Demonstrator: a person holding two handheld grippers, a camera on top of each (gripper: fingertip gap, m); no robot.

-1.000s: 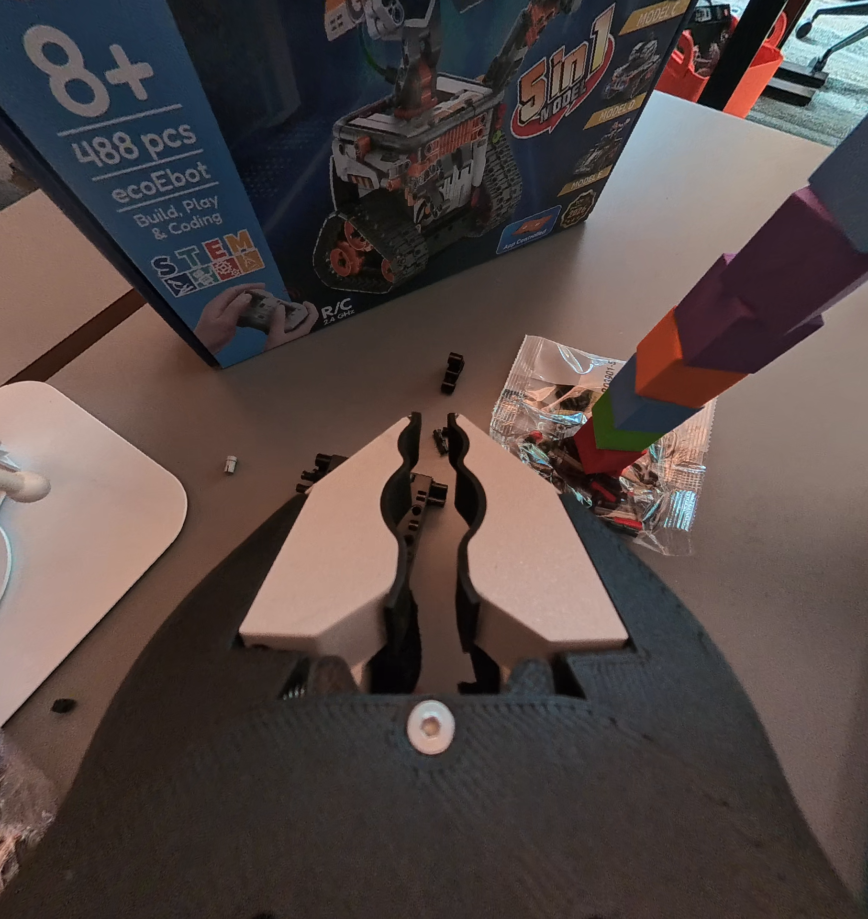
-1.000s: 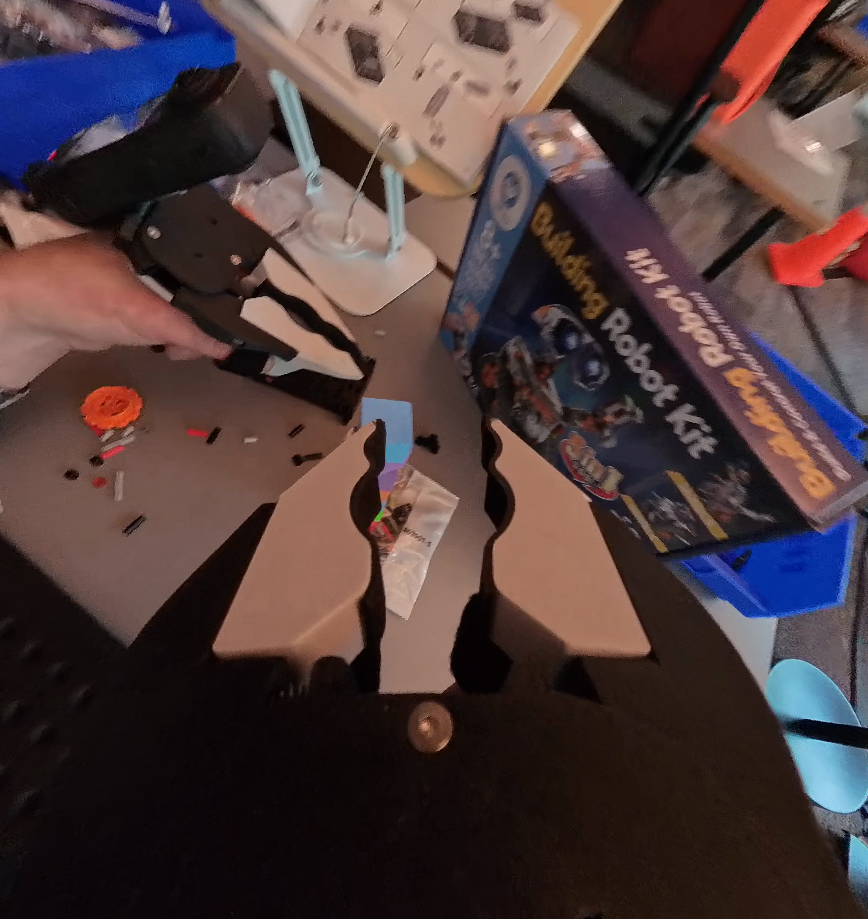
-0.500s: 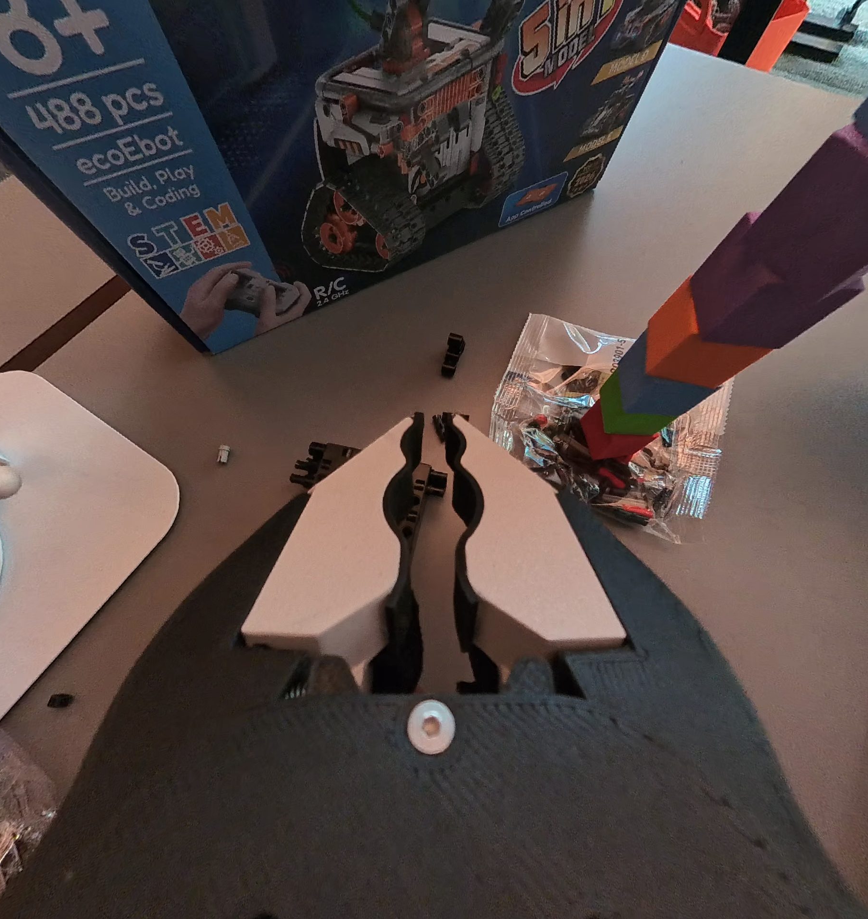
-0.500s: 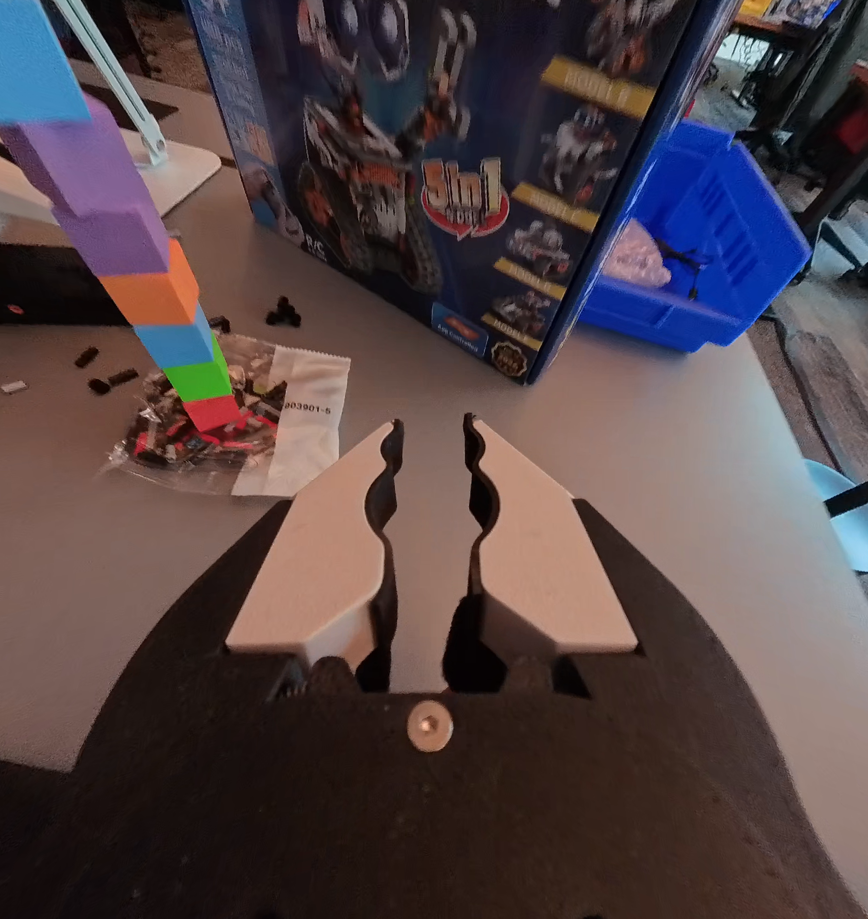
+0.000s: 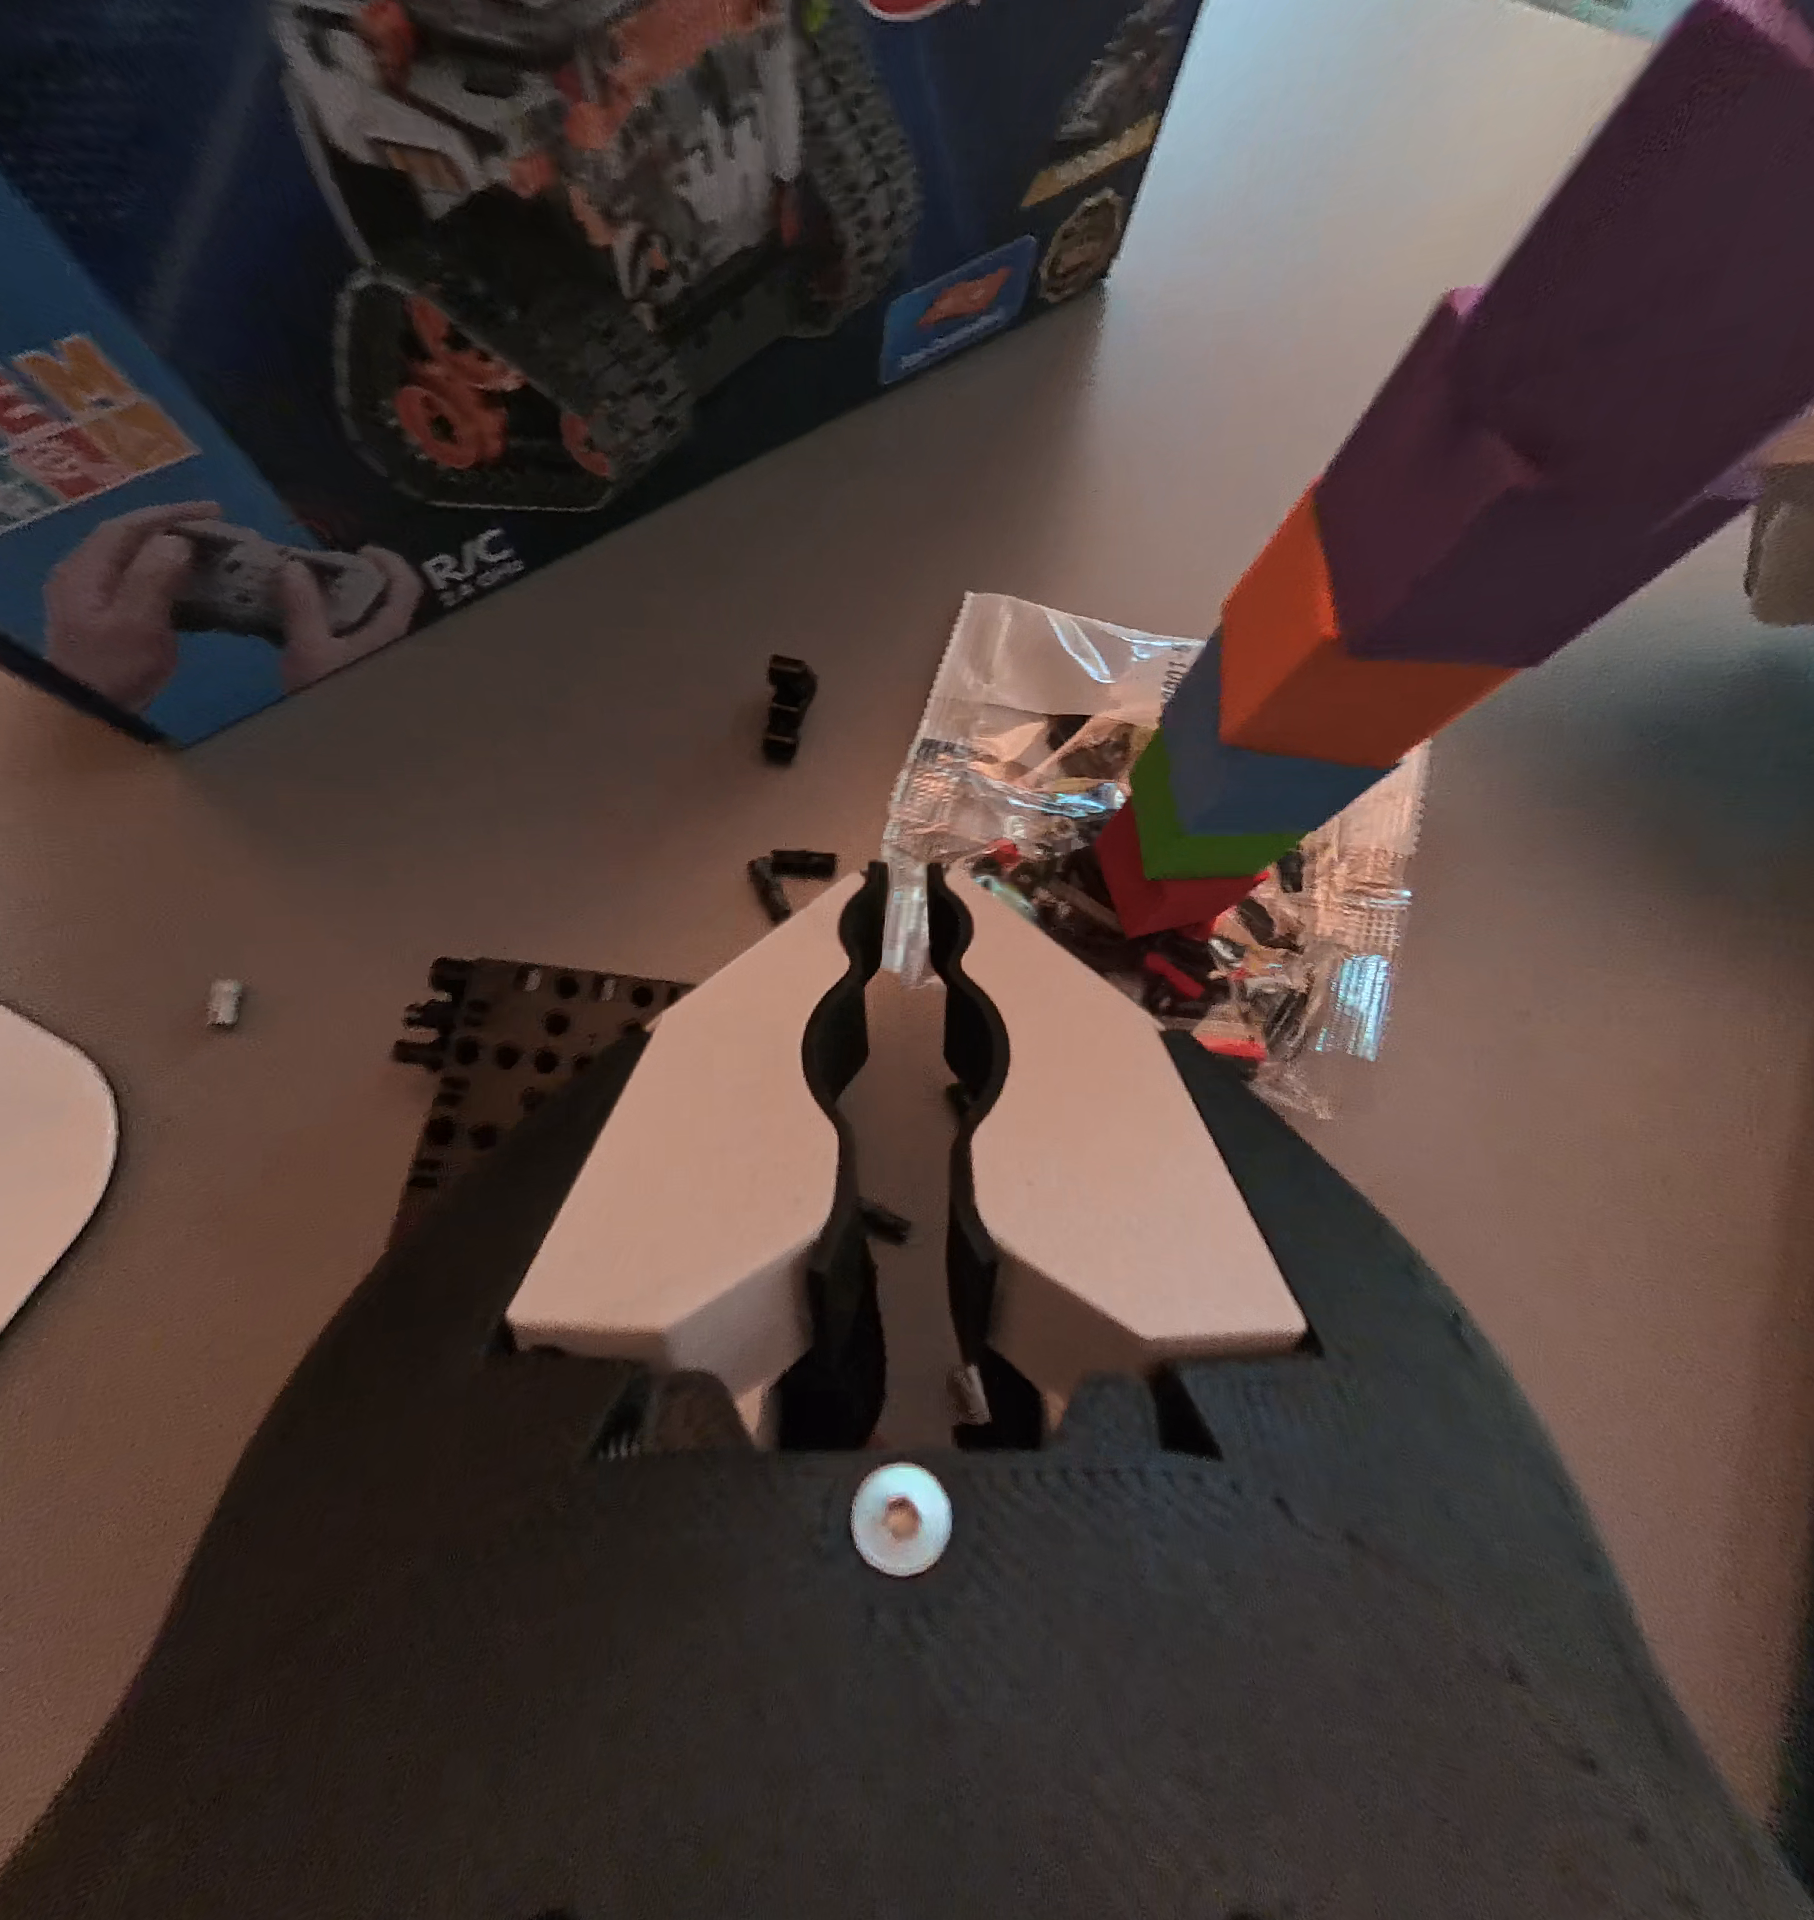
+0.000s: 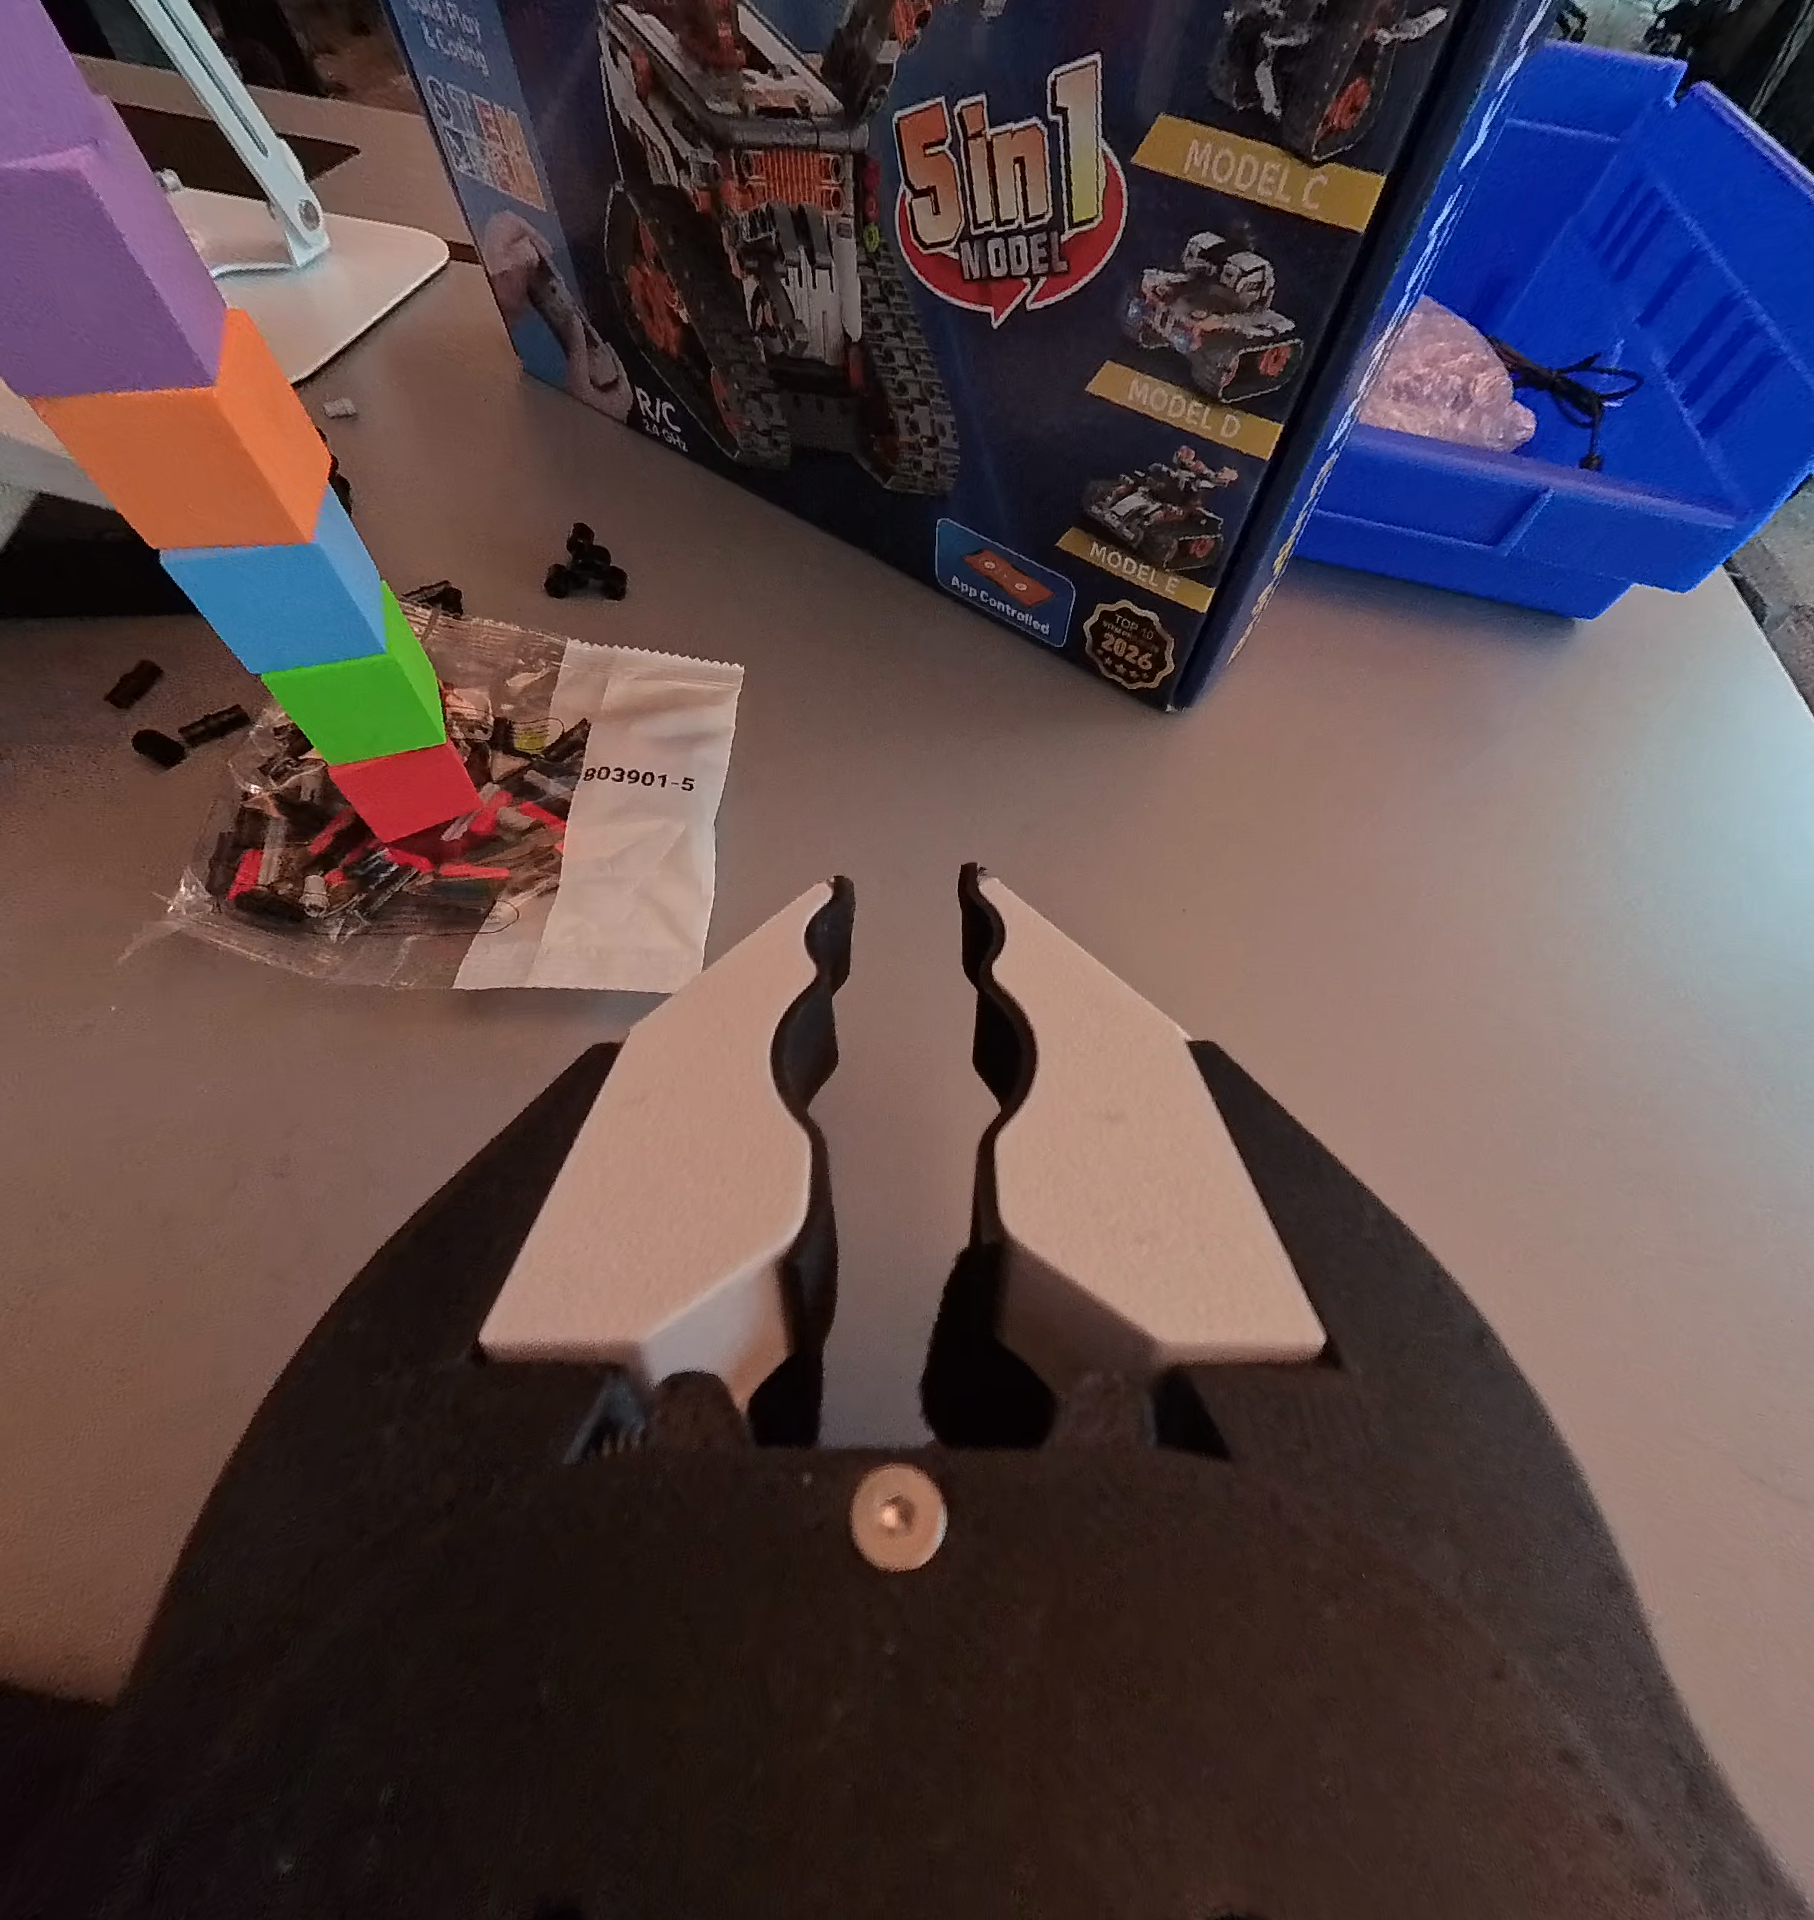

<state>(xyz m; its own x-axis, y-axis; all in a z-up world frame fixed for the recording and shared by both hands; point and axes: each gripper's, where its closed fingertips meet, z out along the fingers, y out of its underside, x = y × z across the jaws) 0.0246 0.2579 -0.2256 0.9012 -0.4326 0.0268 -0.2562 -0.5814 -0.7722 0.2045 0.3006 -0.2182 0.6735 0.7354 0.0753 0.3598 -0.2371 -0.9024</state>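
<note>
A clear plastic bag (image 5: pixel 1048 769) of small black and red parts lies on the grey table (image 5: pixel 1505 1195). A leaning tower of coloured blocks (image 5: pixel 1287 665), red at the base, then green, blue, orange and purple, stands on it. My left gripper (image 5: pixel 908 878) hovers with its tips over the bag's near left corner, with only a narrow gap between the jaws and nothing gripped. My right gripper (image 6: pixel 903 878) is open and empty over the bare table (image 6: pixel 1298 883), just right of the bag (image 6: pixel 633 821) and the tower (image 6: pixel 290 613). The left gripper's body (image 6: pixel 41 561) shows partly behind the tower.
A big blue kit box (image 5: pixel 467 312) (image 6: pixel 986 312) stands behind the bag. A blue bin (image 6: pixel 1630 436) sits to its right. A black perforated plate (image 5: pixel 508 1049), loose black parts (image 5: pixel 787 707) (image 6: pixel 586 566) and a white stand base (image 5: pixel 9 1143) (image 6: pixel 331 270) lie to the left. Spacing between my two grippers at the tips: around 20 cm. My left gripper is the nearer one to the black perforated plate (image 5: pixel 508 1049): about 8 cm, against 25 cm.
My left gripper has moved right and lower, from over the black plate to the bag's corner. My right gripper has dropped from high above to just over the table, right of the bag.
</note>
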